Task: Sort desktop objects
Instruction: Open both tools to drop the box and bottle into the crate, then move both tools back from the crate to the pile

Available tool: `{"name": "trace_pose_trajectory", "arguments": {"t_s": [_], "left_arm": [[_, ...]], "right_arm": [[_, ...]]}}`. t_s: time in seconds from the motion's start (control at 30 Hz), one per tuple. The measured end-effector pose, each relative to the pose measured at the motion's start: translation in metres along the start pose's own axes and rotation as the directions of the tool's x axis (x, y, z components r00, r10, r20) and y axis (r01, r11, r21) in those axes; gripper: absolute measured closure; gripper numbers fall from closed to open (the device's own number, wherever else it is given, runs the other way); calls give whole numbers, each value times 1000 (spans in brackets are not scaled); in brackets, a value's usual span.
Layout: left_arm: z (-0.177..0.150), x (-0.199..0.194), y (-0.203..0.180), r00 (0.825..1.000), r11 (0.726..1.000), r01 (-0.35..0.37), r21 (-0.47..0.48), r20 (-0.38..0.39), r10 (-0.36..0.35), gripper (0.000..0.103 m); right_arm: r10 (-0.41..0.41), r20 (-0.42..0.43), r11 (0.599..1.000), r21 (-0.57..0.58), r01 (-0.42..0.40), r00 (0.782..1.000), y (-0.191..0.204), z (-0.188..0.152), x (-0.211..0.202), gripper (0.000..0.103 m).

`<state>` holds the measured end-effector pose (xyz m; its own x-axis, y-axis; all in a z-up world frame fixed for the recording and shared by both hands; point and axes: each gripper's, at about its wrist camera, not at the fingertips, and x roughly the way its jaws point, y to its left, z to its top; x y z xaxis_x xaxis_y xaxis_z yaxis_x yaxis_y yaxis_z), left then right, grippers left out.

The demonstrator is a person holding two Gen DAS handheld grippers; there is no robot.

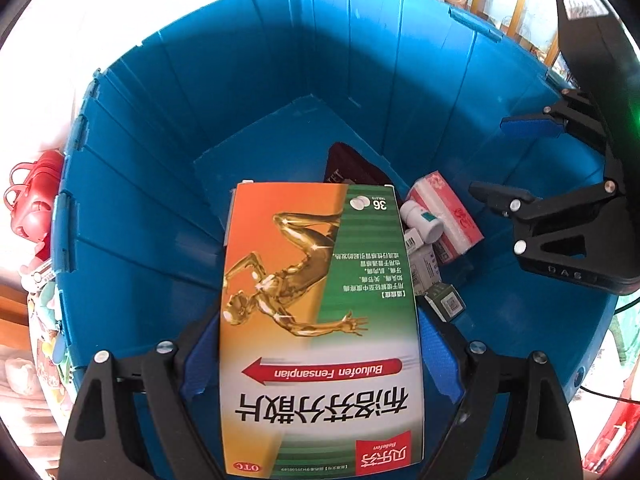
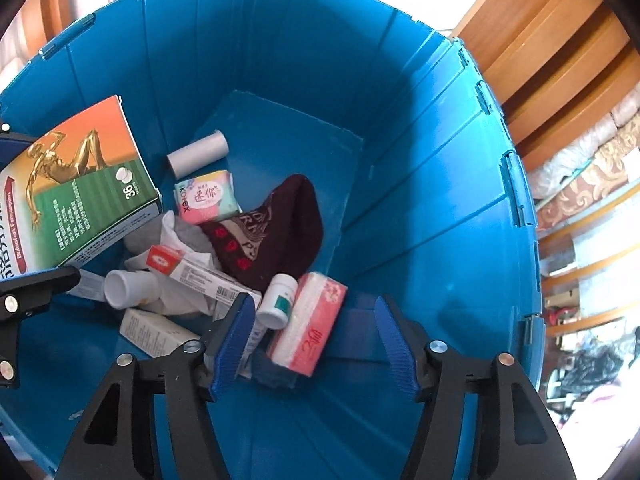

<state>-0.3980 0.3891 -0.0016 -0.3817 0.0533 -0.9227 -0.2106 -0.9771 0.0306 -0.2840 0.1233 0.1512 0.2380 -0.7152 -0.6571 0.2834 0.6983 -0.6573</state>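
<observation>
The left gripper (image 1: 320, 360) is clamped on a large orange-and-green medicine box (image 1: 320, 320), its blue pads pressing both long sides, and holds it tilted over the open blue bin (image 1: 160, 160). The box reads "Buluofen Fensanpian" on a red arrow, "36" tablets beside two white pills, and "OTC" at one corner (a golden running figure fills the orange half). The right gripper (image 2: 316, 344) stands released inside the bin with nothing between its pads; a pink tissue pack (image 2: 310, 324) lies just ahead of it, touching a small white bottle (image 2: 278, 300). Further in lie a dark maroon knit hat (image 2: 276, 228), a pastel "Kotex" pack (image 2: 208, 196), a grey cylinder (image 2: 198, 156) and a long red-and-white carton (image 2: 192, 272).
</observation>
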Motion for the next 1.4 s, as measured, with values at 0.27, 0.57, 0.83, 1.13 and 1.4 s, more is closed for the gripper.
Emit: {"name": "trace_pose_trajectory", "arguments": {"t_s": [0.27, 0.57, 0.83, 1.13, 1.4], "left_arm": [[-4, -16, 0, 995, 999, -40, -11, 90, 41, 16], [2, -8, -1, 999, 999, -32, -25, 37, 33, 16], [-3, -20, 3, 994, 999, -7, -45, 105, 12, 16], [-46, -89, 60, 942, 986, 29, -164, 335, 28, 16], [-116, -114, 175, 906, 959, -53, -280, 390, 164, 16]], "right_arm": [[6, 25, 1000, -8, -6, 1000, 3, 0, -2, 30], [32, 45, 999, -17, -31, 998, 3, -1, -3, 27], [56, 63, 998, 6, -56, 996, 0, -2, -5, 17], [113, 130, 982, 133, -131, 985, -10, -3, -28, 0], [167, 324, 955, 182, -234, 931, 38, 14, -113, 0]]}}
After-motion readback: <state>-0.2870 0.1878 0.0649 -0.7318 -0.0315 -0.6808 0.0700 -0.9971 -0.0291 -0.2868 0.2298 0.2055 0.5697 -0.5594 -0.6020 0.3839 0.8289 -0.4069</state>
